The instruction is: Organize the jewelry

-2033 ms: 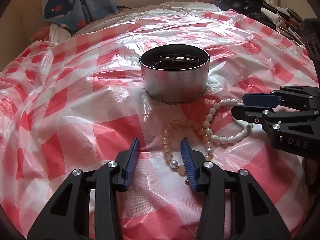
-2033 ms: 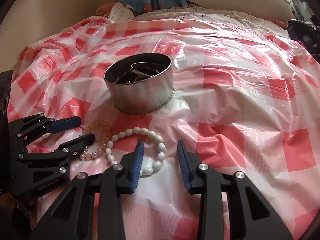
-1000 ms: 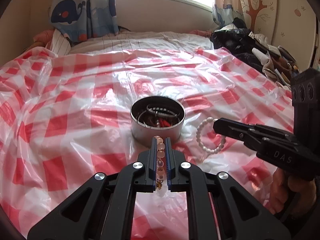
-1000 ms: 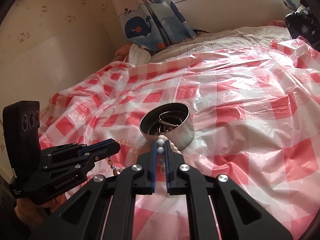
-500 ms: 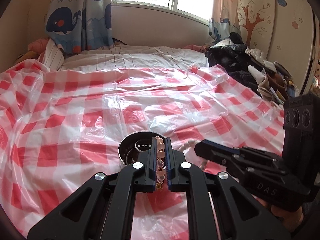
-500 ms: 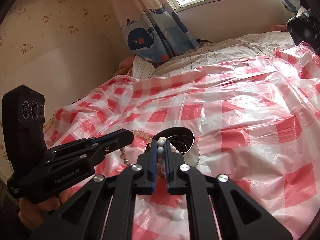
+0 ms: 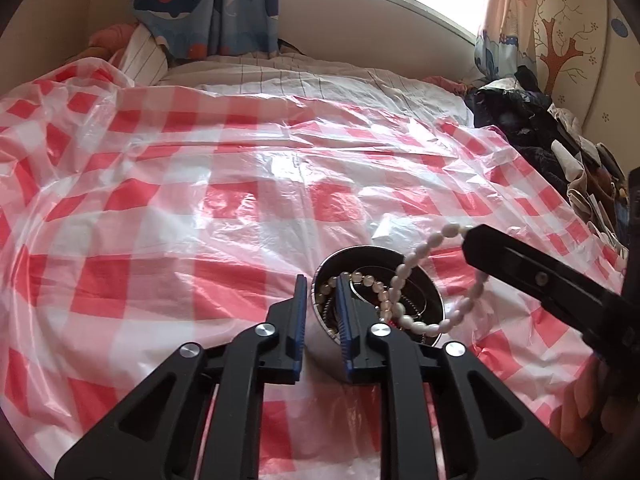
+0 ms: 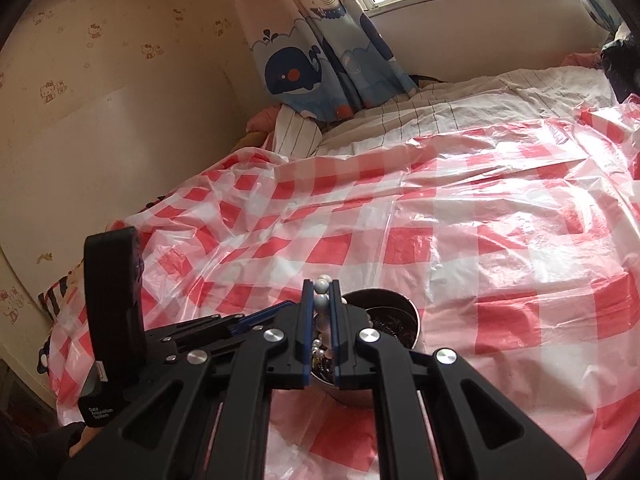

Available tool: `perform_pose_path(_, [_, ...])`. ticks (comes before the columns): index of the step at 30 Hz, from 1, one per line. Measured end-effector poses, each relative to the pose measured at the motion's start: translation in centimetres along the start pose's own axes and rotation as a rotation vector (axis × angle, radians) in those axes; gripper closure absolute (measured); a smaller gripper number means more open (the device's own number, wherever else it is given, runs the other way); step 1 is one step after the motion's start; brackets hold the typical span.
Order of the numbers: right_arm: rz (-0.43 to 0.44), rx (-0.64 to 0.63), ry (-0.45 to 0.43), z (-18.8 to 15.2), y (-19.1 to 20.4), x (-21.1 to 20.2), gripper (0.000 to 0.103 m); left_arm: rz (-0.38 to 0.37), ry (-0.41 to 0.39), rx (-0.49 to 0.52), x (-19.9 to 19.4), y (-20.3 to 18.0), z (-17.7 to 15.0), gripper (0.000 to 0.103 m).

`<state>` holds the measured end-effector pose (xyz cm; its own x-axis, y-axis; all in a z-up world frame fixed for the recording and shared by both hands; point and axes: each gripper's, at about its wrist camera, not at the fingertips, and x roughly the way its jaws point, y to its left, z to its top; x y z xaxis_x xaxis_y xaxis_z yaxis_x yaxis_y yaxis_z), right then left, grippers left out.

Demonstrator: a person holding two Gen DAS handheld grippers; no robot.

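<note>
A round metal tin (image 7: 362, 249) stands on the red-and-white checked plastic sheet (image 7: 160, 200). My left gripper (image 7: 320, 284) hovers at the tin's near left rim. Its jaws are opening and nothing is between them. The peach bead bracelet (image 7: 370, 280) lies inside the tin on other jewelry. My right gripper (image 7: 468, 236) comes in from the right, shut on the white bead bracelet (image 7: 416, 258), whose loop dangles over the tin. In the right wrist view the white beads (image 8: 322, 292) sit pinched between the pads, just above the tin (image 8: 400, 300), with the left gripper (image 8: 280, 309) alongside.
The sheet covers a bed with striped bedding (image 7: 300, 76) at the far end. A heap of dark clothes (image 7: 520, 120) lies at the right edge. A whale-print curtain (image 7: 200, 0) hangs behind, and a wall (image 8: 120, 120) runs along the left. A person's hand (image 7: 580, 412) holds the right gripper.
Both grippers carried their bracelets up over the tin. The left jaws have parted and the peach bracelet has dropped into the tin. The right gripper still grips the white bracelet.
</note>
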<state>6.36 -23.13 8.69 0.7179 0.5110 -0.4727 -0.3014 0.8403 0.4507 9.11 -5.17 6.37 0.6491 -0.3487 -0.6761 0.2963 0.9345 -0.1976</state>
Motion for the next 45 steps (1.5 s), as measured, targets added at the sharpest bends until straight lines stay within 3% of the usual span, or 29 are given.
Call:
perform_pose_path(2, [-0.012, 0.002, 0.013, 0.0, -0.2, 0.8, 0.095, 0.001, -0.007, -0.004, -0.4, 0.3, -0.1, 0.086])
perform_pose_path(5, [-0.135, -0.036, 0.094, -0.5, -0.9, 3.3, 0.093, 0.008, -0.008, 0.002, -0.8, 0.4, -0.3, 0.082])
perform_pose_path(9, [-0.190, 0.009, 0.126, -1.7, -2.7, 3.5, 0.084, 0.038, -0.007, 0.046, -1.6, -0.1, -0.9, 0.077])
perform_pose_path(19, [-0.234, -0.034, 0.147, -2.5, -2.4, 3.2, 0.077, 0.095, -0.020, 0.106, -3.2, -1.3, -2.5, 0.050])
perform_pose_path(25, [-0.244, -0.122, 0.095, -2.8, -0.8, 2.4, 0.075, 0.097, -0.015, 0.089, -3.3, -0.7, -2.9, 0.046])
perform_pose_path(31, [-0.172, -0.135, 0.176, -3.4, -0.5, 4.0, 0.071, 0.095, -0.007, 0.076, -2.8, -0.3, -3.2, 0.045])
perform_pose_path(34, [-0.157, -0.112, 0.171, -3.3, -0.6, 4.0, 0.069, 0.098, -0.002, 0.076, -2.6, -0.2, -3.4, 0.044])
perform_pose_path(39, [-0.178, -0.058, 0.115, -3.0, -1.3, 2.4, 0.065, 0.105, 0.002, 0.073, -2.6, -0.1, -3.6, 0.039])
perform_pose_path(45, [-0.269, -0.109, 0.200, -4.1, -1.2, 4.0, 0.060, 0.113, 0.007, 0.070, -2.4, 0.0, -3.9, 0.034])
